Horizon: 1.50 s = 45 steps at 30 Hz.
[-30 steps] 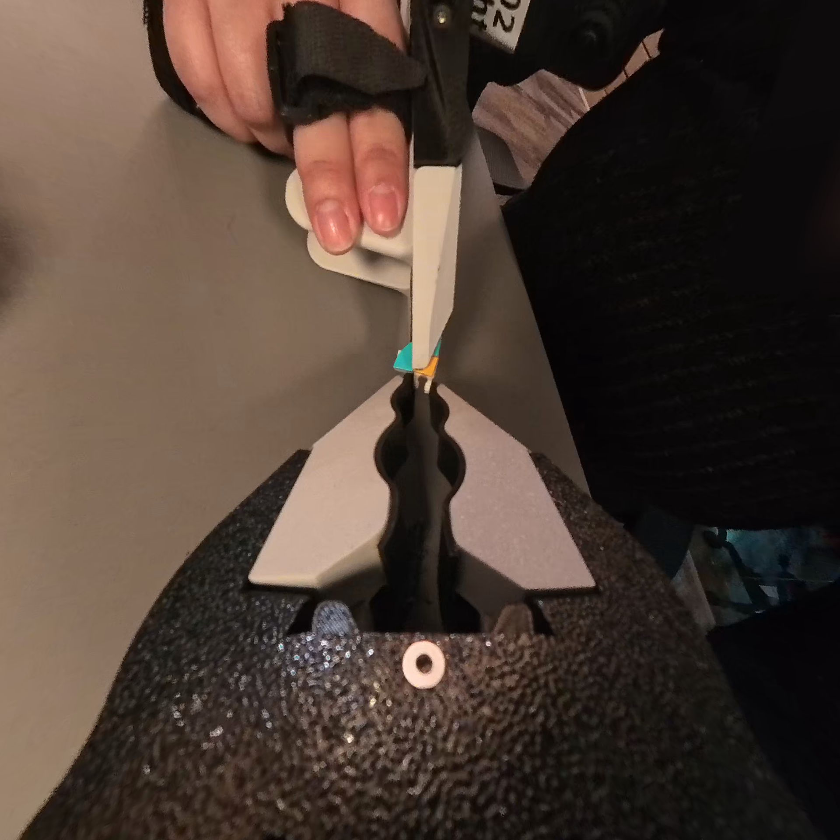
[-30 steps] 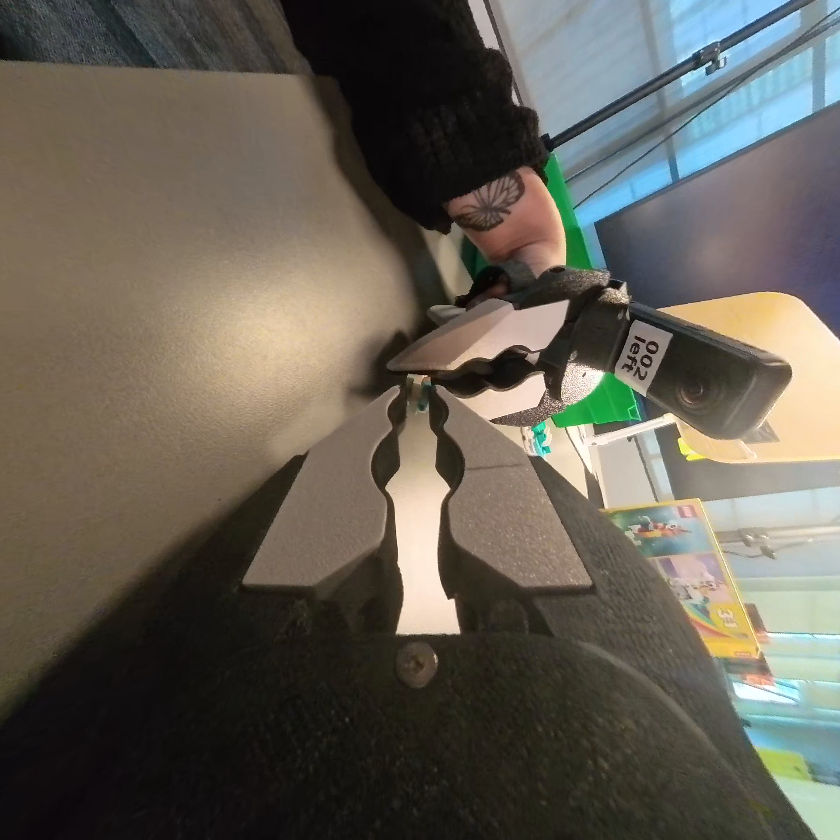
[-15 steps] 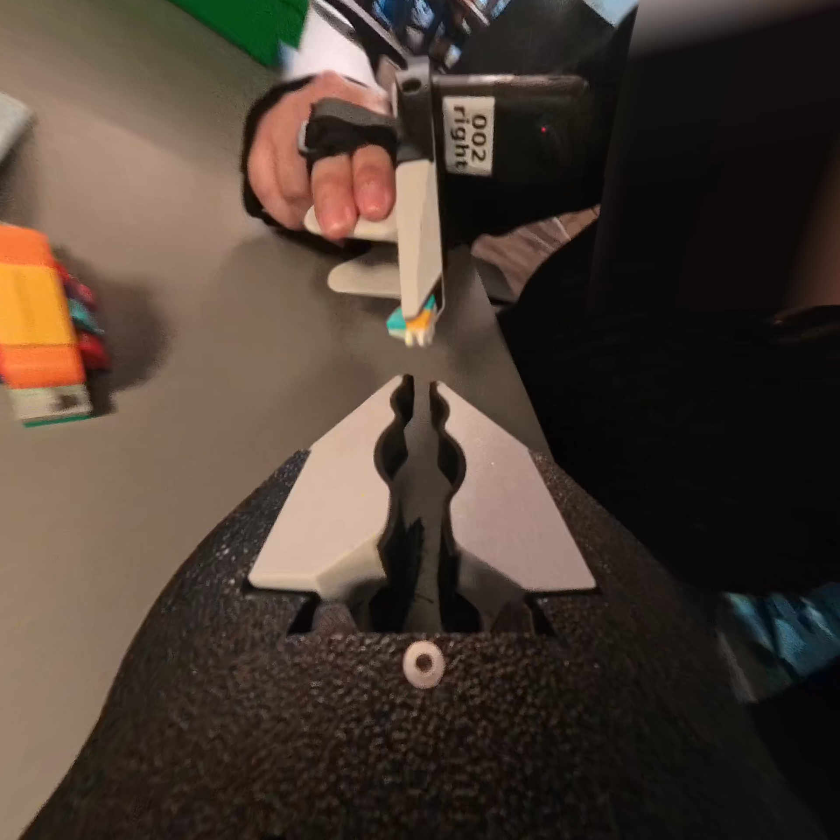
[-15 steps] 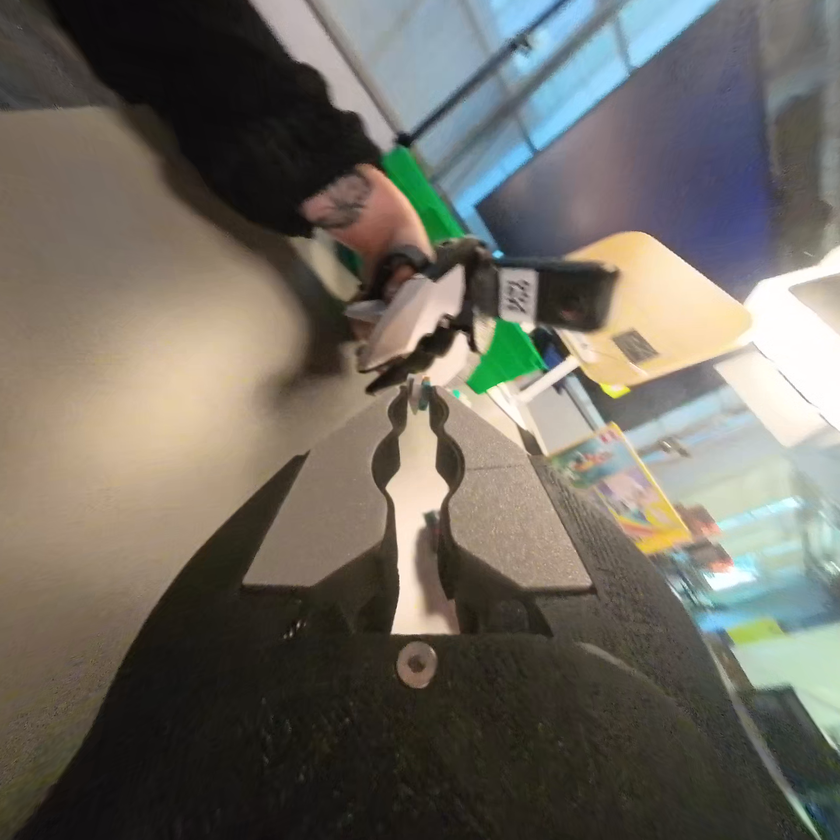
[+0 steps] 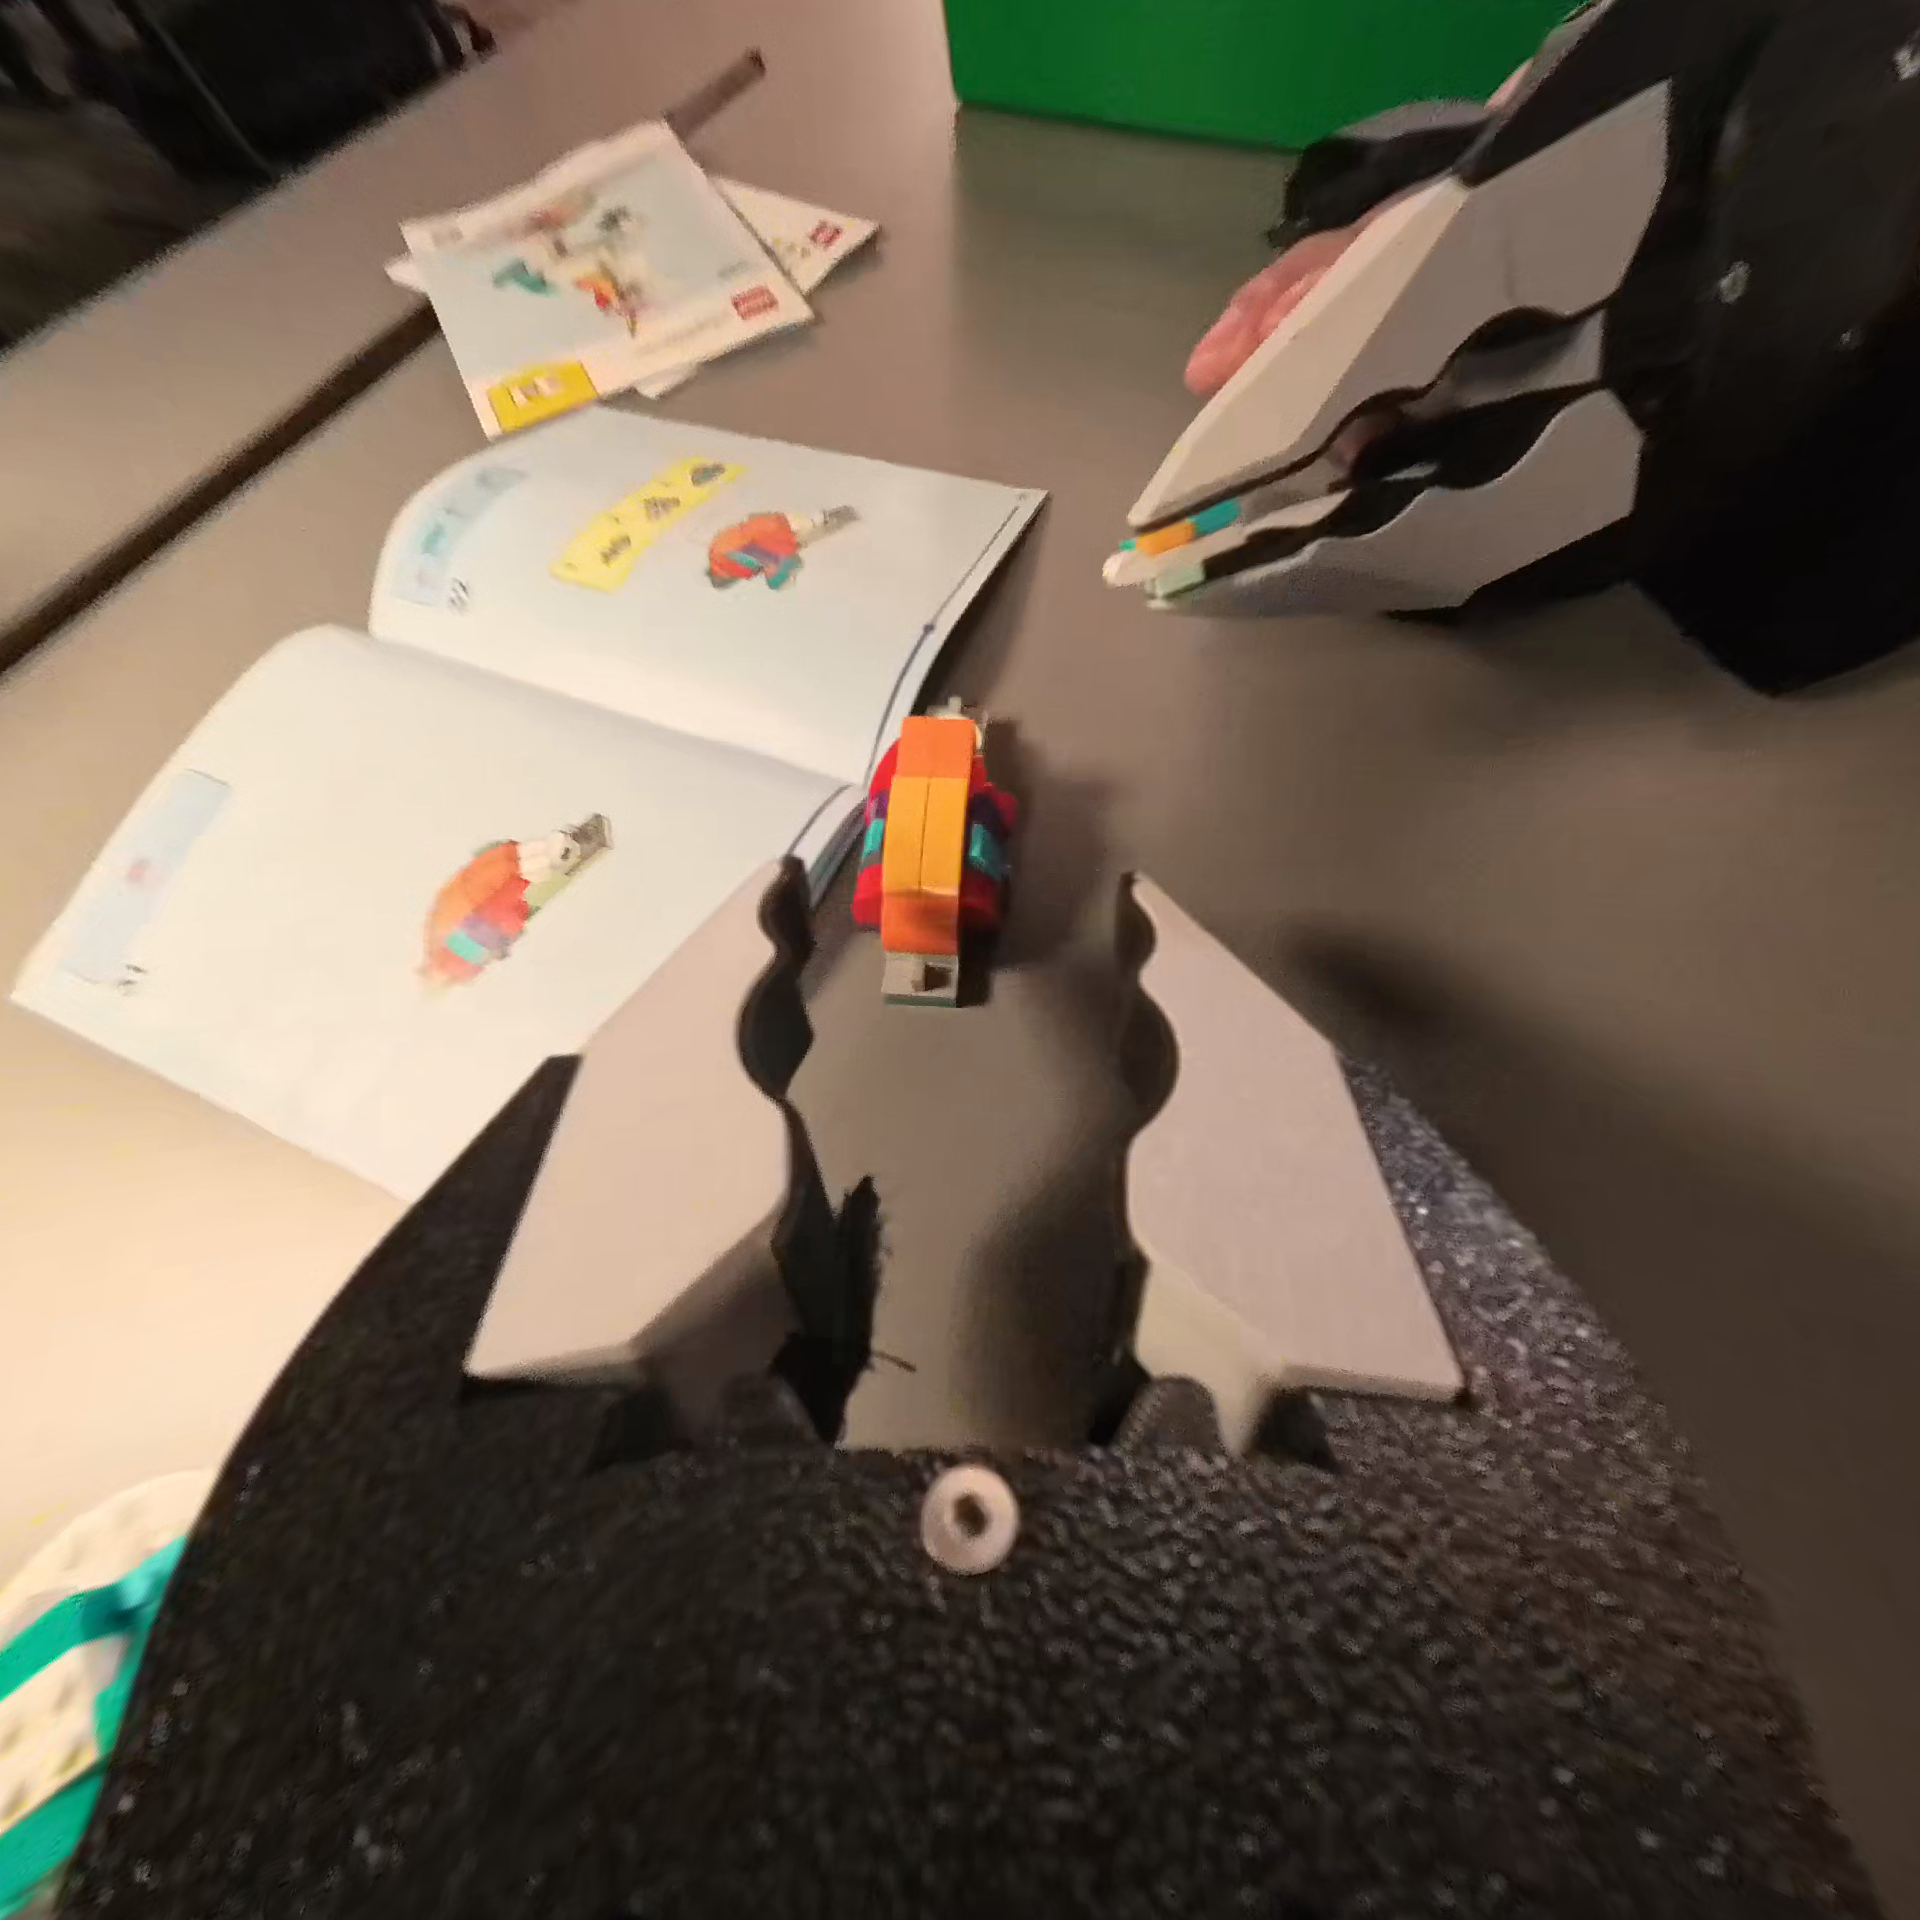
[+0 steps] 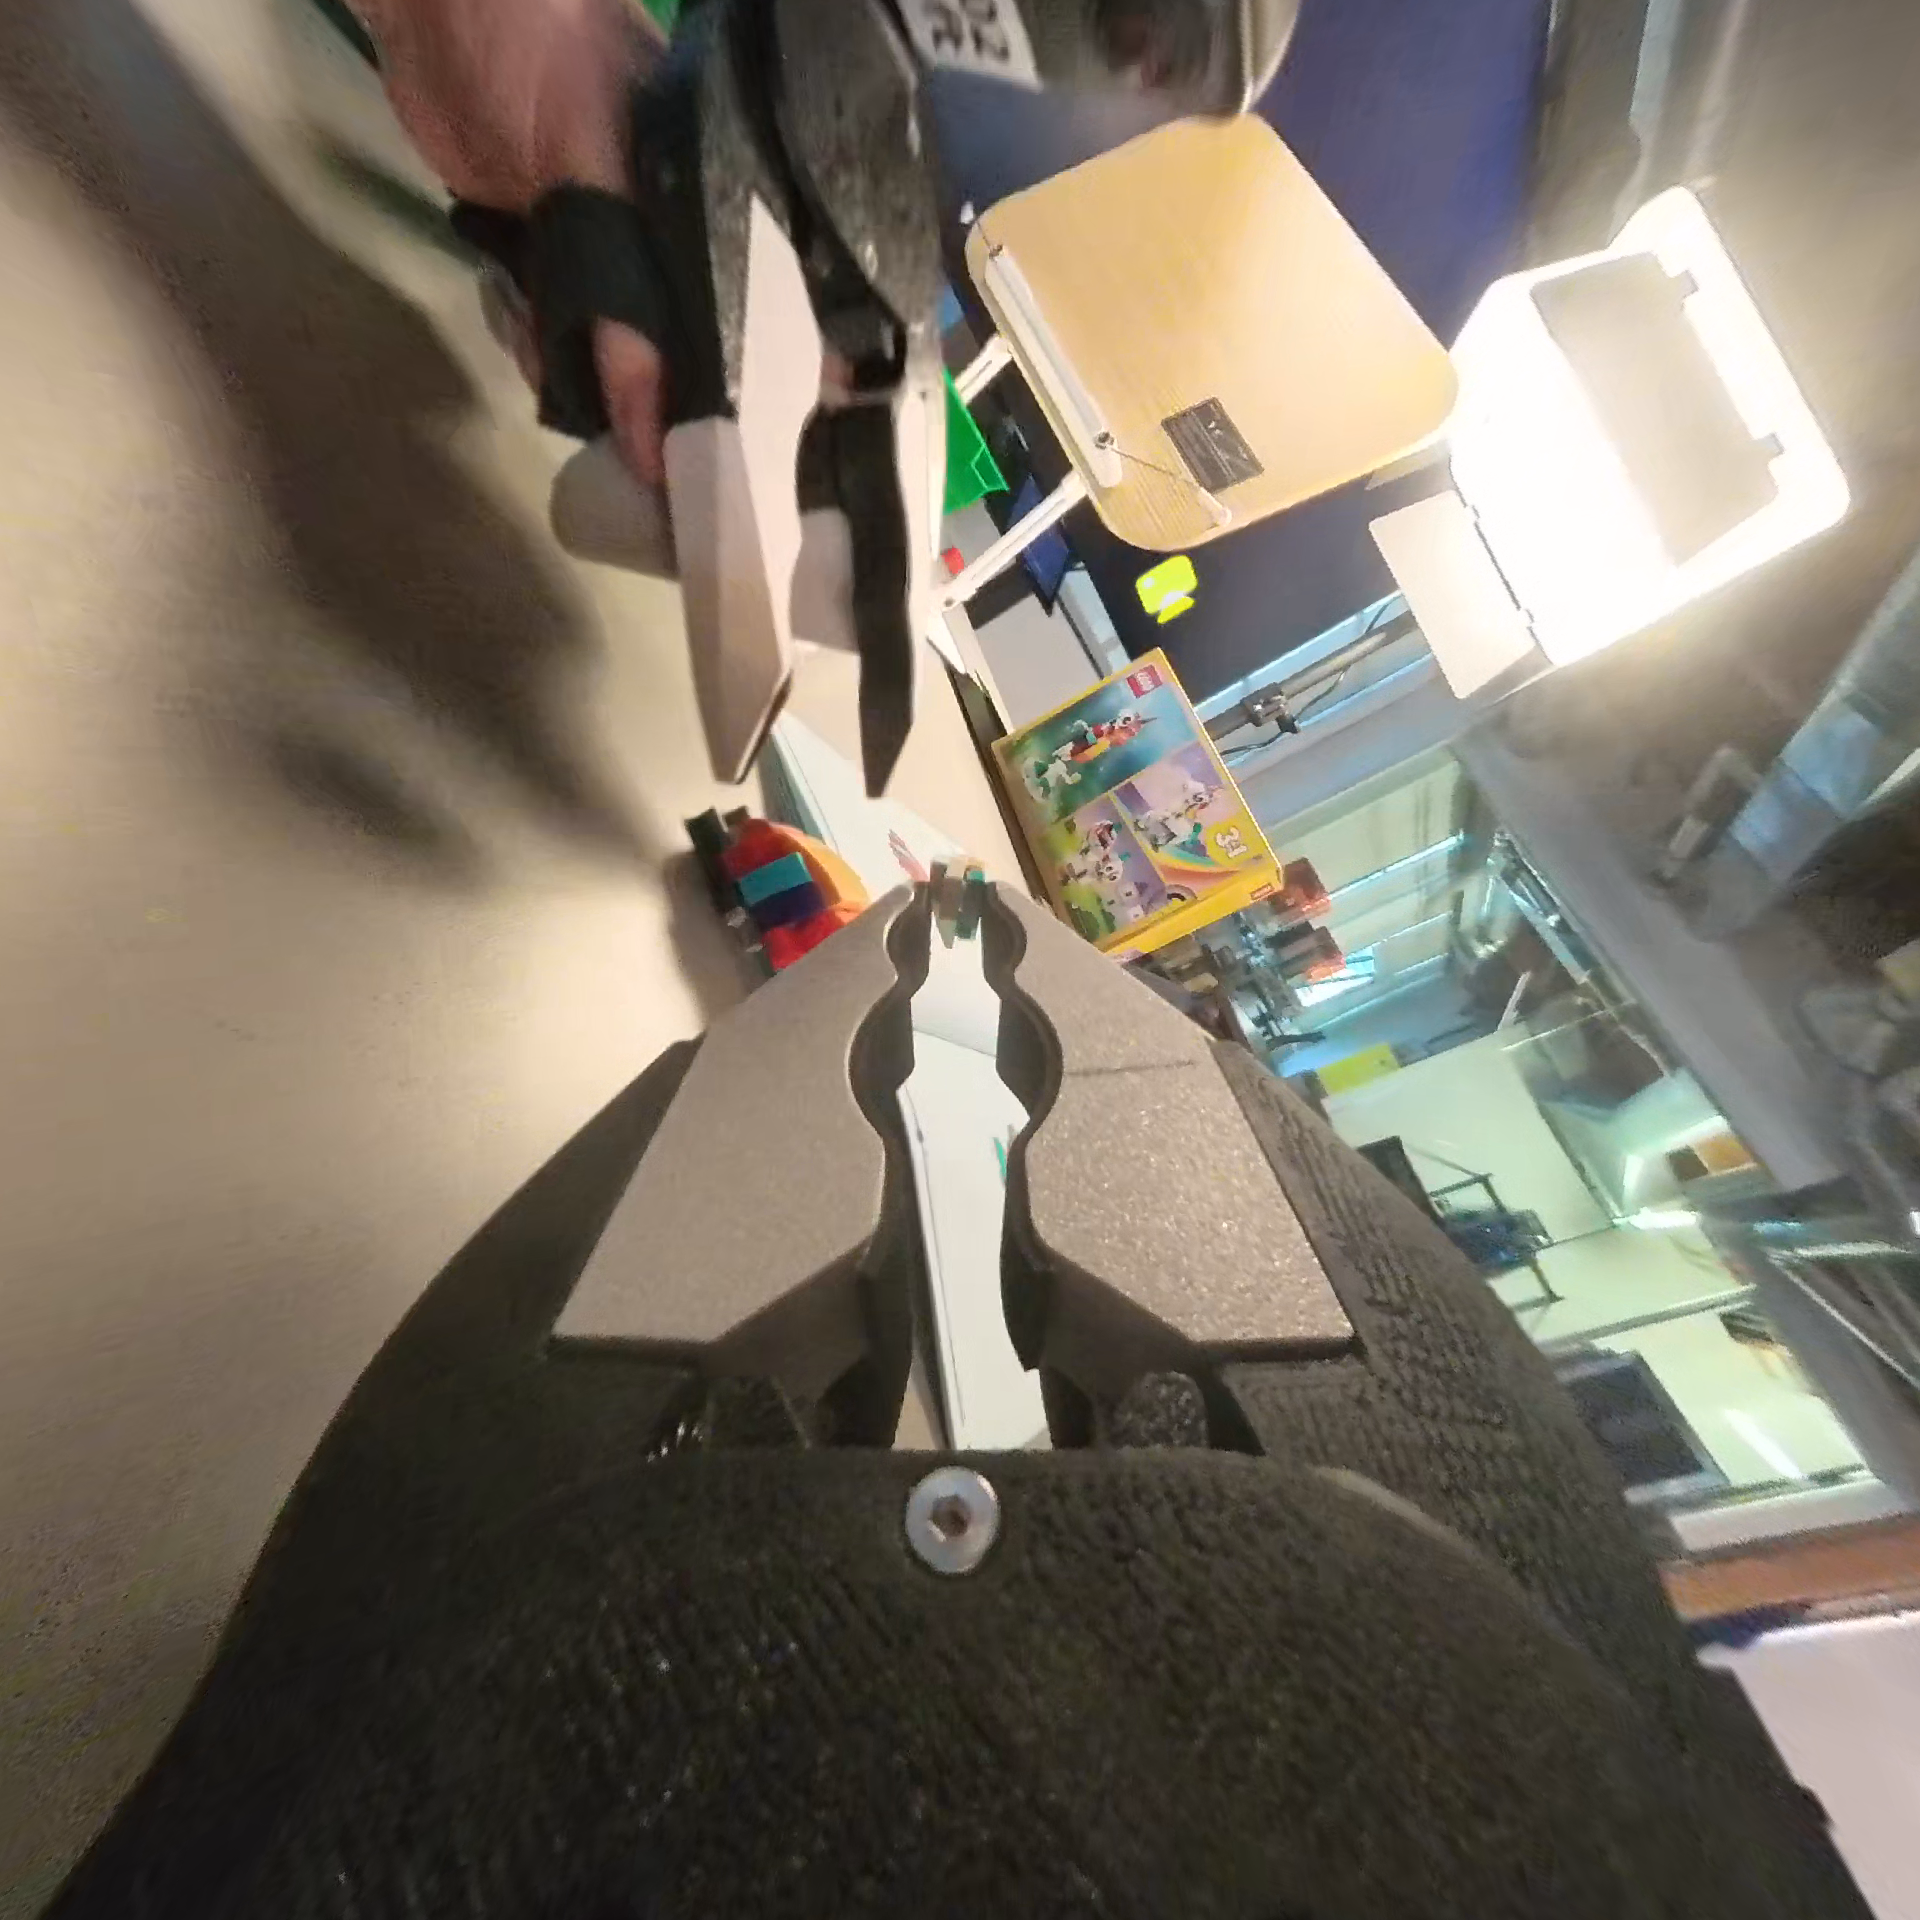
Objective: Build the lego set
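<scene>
My left gripper (image 5: 961,883) is open, its jaws wide apart and low over the grey table (image 5: 1507,935). An orange, red and teal lego build (image 5: 930,862) stands on the table just ahead, between the fingertips and touching neither. My right gripper (image 5: 1143,566) hovers at the upper right, shut on a small stack of thin plates in teal, orange and white (image 5: 1174,537). The right wrist view shows that small piece (image 6: 956,914) pinched at my right gripper's (image 6: 951,904) tips. Beyond it are the build (image 6: 779,883) and the open left gripper (image 6: 810,727).
An open instruction booklet (image 5: 416,831) lies left of the build, with more booklets (image 5: 613,281) behind it. A green box (image 5: 1195,62) stands at the back. A white and teal piece (image 5: 62,1662) lies at the lower left. A yellow lego box (image 6: 1132,800) stands beyond the table. Some 6 cm of space lies between my two pairs of fingers.
My left gripper drew back from the small piece in the right gripper, opened wide and swung round to face the build on the table. The right gripper kept its hold.
</scene>
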{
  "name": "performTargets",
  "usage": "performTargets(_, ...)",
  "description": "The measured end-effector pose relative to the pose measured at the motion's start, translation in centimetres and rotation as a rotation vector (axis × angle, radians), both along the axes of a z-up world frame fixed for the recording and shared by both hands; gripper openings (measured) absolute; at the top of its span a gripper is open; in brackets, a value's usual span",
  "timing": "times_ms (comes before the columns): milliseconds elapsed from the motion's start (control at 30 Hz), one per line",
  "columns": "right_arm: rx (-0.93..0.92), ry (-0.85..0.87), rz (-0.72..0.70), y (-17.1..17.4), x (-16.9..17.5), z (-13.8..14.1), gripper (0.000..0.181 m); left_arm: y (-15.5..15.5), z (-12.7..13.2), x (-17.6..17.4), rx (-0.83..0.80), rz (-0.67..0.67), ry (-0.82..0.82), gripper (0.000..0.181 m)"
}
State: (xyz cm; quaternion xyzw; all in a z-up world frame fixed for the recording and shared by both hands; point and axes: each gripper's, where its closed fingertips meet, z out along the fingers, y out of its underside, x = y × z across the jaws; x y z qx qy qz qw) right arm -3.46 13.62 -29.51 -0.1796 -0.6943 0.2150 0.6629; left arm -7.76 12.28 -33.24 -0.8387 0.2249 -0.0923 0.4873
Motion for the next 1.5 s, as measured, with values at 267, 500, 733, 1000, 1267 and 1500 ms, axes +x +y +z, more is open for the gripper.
performTargets(267,-0.056,0.025,0.022,0.3,0.2,0.8,0.008,1.2,-1.3,0.2,-0.086,0.040,-0.083,0.049)
performTargets(500,-0.054,0.029,0.039,0.1,0.7,1.1,0.008,1.9,-2.3,0.9,-0.115,0.026,-0.032,0.045)
performTargets(733,0.026,0.027,0.029,0.6,1.2,0.9,0.008,1.8,-3.0,1.1,-0.143,0.034,0.004,0.034)
performTargets(1000,-0.014,0.032,-0.007,2.2,1.3,0.9,0.008,1.2,-2.7,1.6,-0.186,0.012,-0.113,0.034)
performTargets(1267,0.061,-0.053,0.010,1.3,0.8,-0.4,0.008,0.5,-0.6,2.9,-0.343,0.073,-0.755,0.033)
performTargets(1500,0.269,-0.114,0.011,-0.3,0.4,-0.6,0.008,0.6,-0.6,2.6,-0.379,0.088,-0.812,0.034)
